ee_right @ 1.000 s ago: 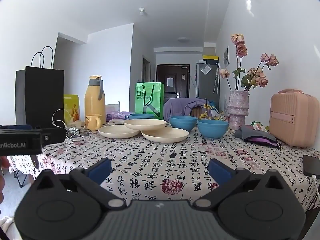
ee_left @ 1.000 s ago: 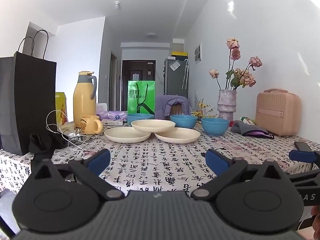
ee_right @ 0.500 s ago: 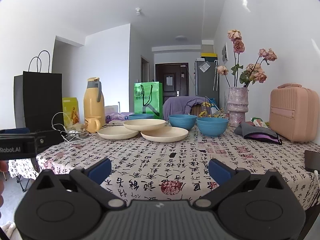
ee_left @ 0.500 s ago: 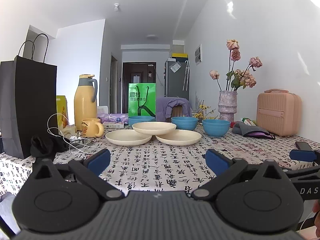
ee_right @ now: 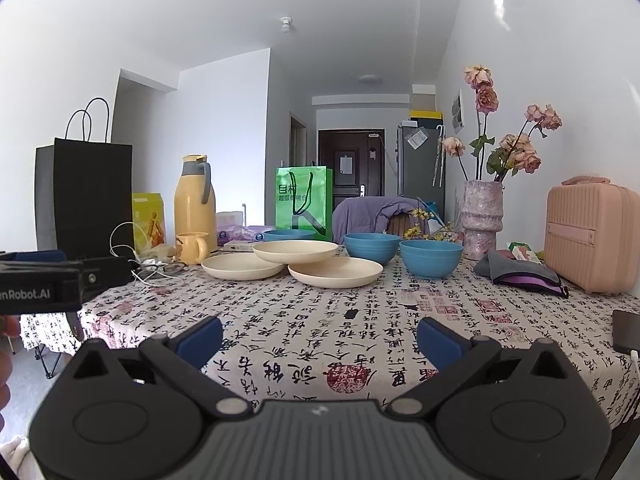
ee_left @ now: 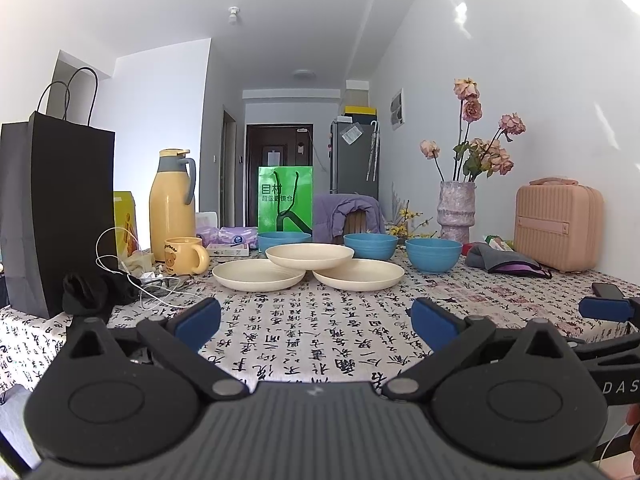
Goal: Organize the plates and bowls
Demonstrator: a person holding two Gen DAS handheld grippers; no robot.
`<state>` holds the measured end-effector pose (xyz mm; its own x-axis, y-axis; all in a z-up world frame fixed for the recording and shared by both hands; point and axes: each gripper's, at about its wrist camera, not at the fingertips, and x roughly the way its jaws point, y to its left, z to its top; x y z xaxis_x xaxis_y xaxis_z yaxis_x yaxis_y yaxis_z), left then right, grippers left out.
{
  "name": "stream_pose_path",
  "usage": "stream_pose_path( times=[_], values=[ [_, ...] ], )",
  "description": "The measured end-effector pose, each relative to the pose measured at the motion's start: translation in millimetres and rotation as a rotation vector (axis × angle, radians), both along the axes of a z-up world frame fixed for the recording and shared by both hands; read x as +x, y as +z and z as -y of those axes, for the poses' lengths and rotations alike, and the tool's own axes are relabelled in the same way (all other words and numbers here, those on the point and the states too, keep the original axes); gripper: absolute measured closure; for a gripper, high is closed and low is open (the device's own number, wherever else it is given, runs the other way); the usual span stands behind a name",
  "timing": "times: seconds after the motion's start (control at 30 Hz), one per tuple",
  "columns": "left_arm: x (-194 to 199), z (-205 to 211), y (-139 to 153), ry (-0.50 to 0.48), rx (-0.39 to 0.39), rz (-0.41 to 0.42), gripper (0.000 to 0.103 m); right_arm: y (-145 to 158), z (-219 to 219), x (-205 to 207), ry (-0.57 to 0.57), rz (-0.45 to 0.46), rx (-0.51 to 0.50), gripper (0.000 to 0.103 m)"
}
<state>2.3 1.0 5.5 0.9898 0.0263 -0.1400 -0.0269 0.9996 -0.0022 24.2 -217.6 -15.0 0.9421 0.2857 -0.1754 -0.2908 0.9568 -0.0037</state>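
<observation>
- Step in hand: approach. Neither tool has reached the crockery, and nothing has been stacked or gripped.
- Left gripper (ee_left: 316,314): jaws spread wide and empty, held over the near edge of the tabletop (ee_left: 320,332), well short of the dishes.
- Right gripper (ee_right: 320,332): jaws likewise wide apart and empty, level with the left one and aimed at the same group.
- Cream plates: left plate (ee_left: 259,274) and right plate (ee_left: 359,273) lie flat on the patterned cloth; the middle plate (ee_left: 309,255) sits propped across their inner rims.
- Blue bowls: the nearest bowl (ee_left: 433,255) stands right of the plates, a second bowl (ee_left: 371,246) behind them, a third bowl (ee_left: 284,239) at the rear, partly hidden.
- Next move, by judgement: advance both tools and lift the propped middle plate first by its rim, since it rests on the other two. Its shallow lip calls for a low, level entry.
- Hazard, by judgement: the yellow mug (ee_left: 185,255) and white cable (ee_left: 132,280) lie near the left plate.
</observation>
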Motion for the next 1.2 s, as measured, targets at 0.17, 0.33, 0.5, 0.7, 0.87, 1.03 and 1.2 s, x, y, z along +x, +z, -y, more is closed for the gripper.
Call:
stream_pose_path(
  times=[0.17,0.33,0.5,0.7,0.87,1.03,1.2],
  values=[
    [-1.2,-0.3,0.5,-0.003,0.003,0.004,0.0,-1.4,1.3,-0.7,0.002,-0.001,0.001,0.0],
    [-1.9,0.0,0.4,-0.008,0.008,0.005,0.0,-1.8,1.7,-2.2,-0.001,0.004,0.003,0.0],
    [-1.8,0.3,0.8,-0.008,0.009,0.005,0.0,-1.3,1.8,-1.7,-0.001,0.001,0.007,0.0],
    [-0.9,0.7,0.4,-0.011,0.009,-0.003,0.0,-1.5,1.6,-2.3,0.004,0.0,0.004,0.0],
    [-0.9,1.1,0.0,-0.01,0.008,-0.004,0.0,-1.9,1.2,-2.7,0.001,-0.001,0.007,0.0],
    [-0.7,0.5,-0.4,-0.013,0.01,-0.004,0.0,-2.1,-0.2,-2.8,0.007,-0.003,0.003,0.0],
    [-0.1,0.4,-1.0,-0.01,0.008,-0.006,0.0,-1.8,0.3,-2.6,0.004,-0.005,0.003,0.0]
  ],
)
